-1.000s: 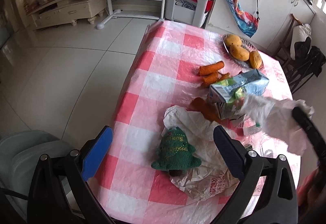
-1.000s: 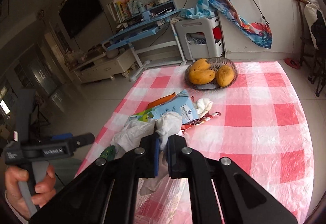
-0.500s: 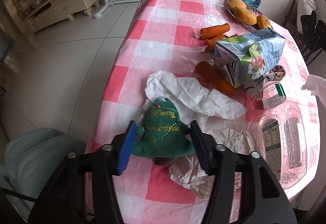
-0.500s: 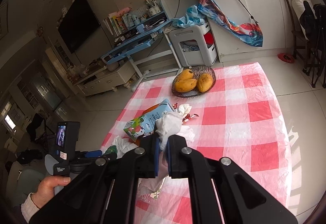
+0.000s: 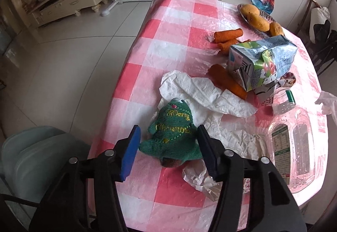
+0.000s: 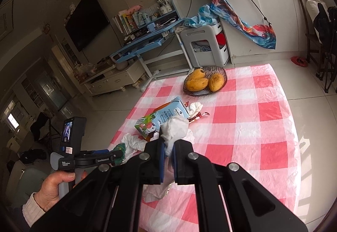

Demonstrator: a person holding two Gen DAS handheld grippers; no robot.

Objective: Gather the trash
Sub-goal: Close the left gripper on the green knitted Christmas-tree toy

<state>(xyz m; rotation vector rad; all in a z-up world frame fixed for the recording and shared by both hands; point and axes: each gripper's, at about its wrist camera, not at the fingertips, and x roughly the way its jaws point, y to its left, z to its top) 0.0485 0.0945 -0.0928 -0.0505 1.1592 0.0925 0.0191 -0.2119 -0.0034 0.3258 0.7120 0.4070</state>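
The main risk lies with the left gripper (image 5: 168, 143): its jaws stand spread on either side of the green knitted tree (image 5: 172, 133), which reads "Merry Christmas" and looks more like a keepsake than trash, so closing here would probably collect the wrong thing. The tree also lies on top of the white tissue (image 5: 202, 95) and a crinkled wrapper (image 5: 202, 181), so a pinch could drag those along, or slide the tree toward the bench (image 5: 168, 27) edge at 9 o'clock, where it could fall to the floor. A second risk is the right gripper (image 6: 167, 158): it is pressed together on a wad of white paper (image 6: 174, 128) that bulges above the fingers and hangs loose below, held by a thin fold only, so a quick swing could shake it free. The clear bottle (image 5: 294, 139), lying at 3 o'clock of the left gripper, looks light and round and may roll if brushed. As for where the trash lies: from the left gripper the tissue spreads at 12 to 1 o'clock just beyond the tree, the wrapper sits under the right finger at 5 o'clock, and the crushed carton (image 5: 263, 61) rests farther off at 1 o'clock, leaning over an orange carrot-like toy (image 5: 227, 82). In the right wrist view the same carton (image 6: 162, 118) sits just beyond the held wad at 11 o'clock, with a crumpled scrap (image 6: 194, 107) beside it; the mangoes (image 6: 195, 82) in their basket at 12 o'clock are not trash, I judge.
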